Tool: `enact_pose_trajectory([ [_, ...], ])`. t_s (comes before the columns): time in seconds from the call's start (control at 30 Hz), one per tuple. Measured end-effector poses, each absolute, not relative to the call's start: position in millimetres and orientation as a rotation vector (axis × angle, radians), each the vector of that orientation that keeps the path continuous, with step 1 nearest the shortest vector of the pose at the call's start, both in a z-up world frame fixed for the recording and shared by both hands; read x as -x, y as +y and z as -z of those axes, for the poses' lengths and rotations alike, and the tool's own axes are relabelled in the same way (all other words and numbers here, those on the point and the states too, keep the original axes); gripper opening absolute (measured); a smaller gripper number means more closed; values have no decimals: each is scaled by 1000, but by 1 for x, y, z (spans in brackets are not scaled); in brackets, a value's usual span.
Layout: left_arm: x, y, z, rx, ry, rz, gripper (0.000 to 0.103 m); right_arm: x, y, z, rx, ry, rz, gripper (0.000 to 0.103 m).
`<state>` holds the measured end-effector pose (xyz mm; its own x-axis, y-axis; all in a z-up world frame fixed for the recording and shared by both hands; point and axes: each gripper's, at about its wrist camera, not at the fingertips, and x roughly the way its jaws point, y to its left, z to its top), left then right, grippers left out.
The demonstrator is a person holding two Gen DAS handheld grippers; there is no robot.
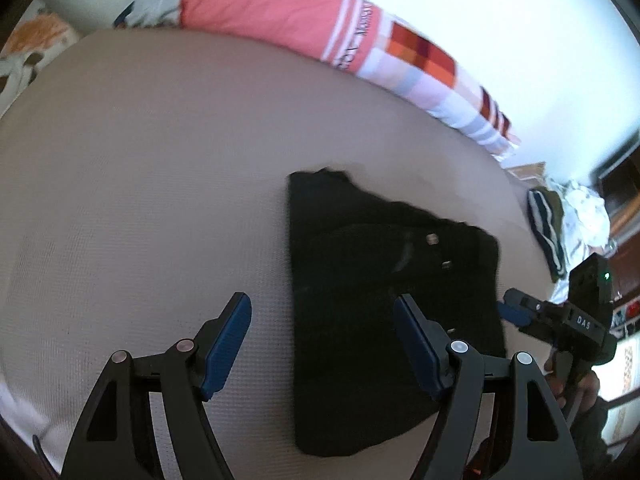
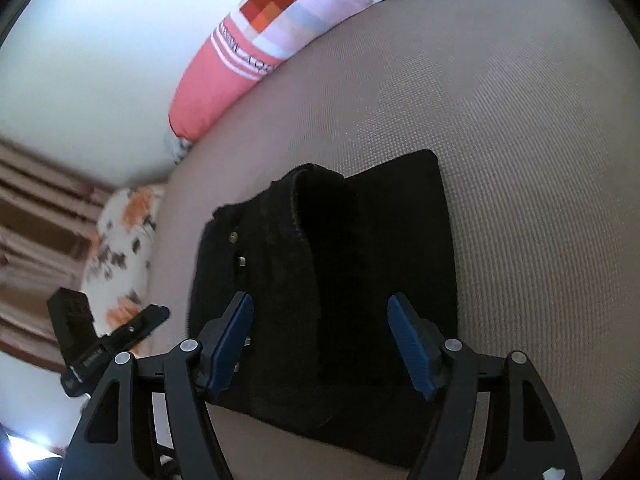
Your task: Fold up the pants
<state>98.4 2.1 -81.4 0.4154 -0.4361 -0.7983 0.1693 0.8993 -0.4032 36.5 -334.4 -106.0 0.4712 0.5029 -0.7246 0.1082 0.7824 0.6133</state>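
While the black pants (image 1: 384, 300) lie folded into a compact block on the beige bed (image 1: 140, 200), both grippers hang above them with fingers released and nothing between the blue pads. The left gripper (image 1: 322, 312) sits over the block's left edge, one finger above bare mattress and the other above the cloth; the right gripper (image 2: 320, 312) is centred over the block, which shows metal rivets and a raised fold ridge in that view. Only the left wrist view shows a pile of clothes (image 1: 560, 224) past the bed's far right end, plus the other gripper's body, lettered "DAS", just beside the pants' right edge. Only the right wrist view shows a flowered pillow (image 2: 120, 248) and striped brown boards at the left. A coral bolster (image 1: 272, 12) with white stripes and a checked end runs along the white wall (image 1: 520, 20); its lettering is too blurred to read. Bare mattress spreads wide left of the pants and beyond them toward the bolster.
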Motion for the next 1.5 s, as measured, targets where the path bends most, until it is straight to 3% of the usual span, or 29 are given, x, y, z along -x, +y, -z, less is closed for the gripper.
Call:
enact_pose_trajectory([
  [0.23, -98, 11, 101, 317, 1133, 366, 74, -61, -334, 124, -647, 1075, -338, 68],
  [0.43, -100, 5, 109, 305, 1166, 361, 74, -87, -340, 137, -763, 1008, -409, 60],
  [0.47, -100, 4, 110, 306, 1167, 363, 74, -88, -340, 137, -776, 1005, -414, 54],
  [0.5, -101, 3, 111, 306, 1169, 363, 74, -88, -340, 136, -769, 1006, -407, 38],
  [0.57, -102, 1, 111, 308, 1169, 363, 74, -84, -337, 133, -796, 1008, -424, 18],
  [0.67, -104, -2, 110, 306, 1165, 367, 74, -73, -331, 116, -762, 987, -394, 13],
  [0.9, -108, -22, 89, 249, 1095, 411, 74, -41, -338, 67, -740, 885, -303, 11],
  [1.13, -116, -46, 90, 175, 1076, 431, 74, -29, -370, 113, -675, 968, -69, 11],
  [1.23, -120, -56, 108, 120, 1114, 421, 74, -29, -376, 125, -690, 983, -66, 14],
  [1.37, -118, -63, 124, 79, 1127, 420, 74, -29, -371, 120, -631, 1016, -33, 28],
  [1.5, -108, -66, 123, 72, 1145, 449, 74, -12, -363, 114, -598, 1044, -26, 28],
])
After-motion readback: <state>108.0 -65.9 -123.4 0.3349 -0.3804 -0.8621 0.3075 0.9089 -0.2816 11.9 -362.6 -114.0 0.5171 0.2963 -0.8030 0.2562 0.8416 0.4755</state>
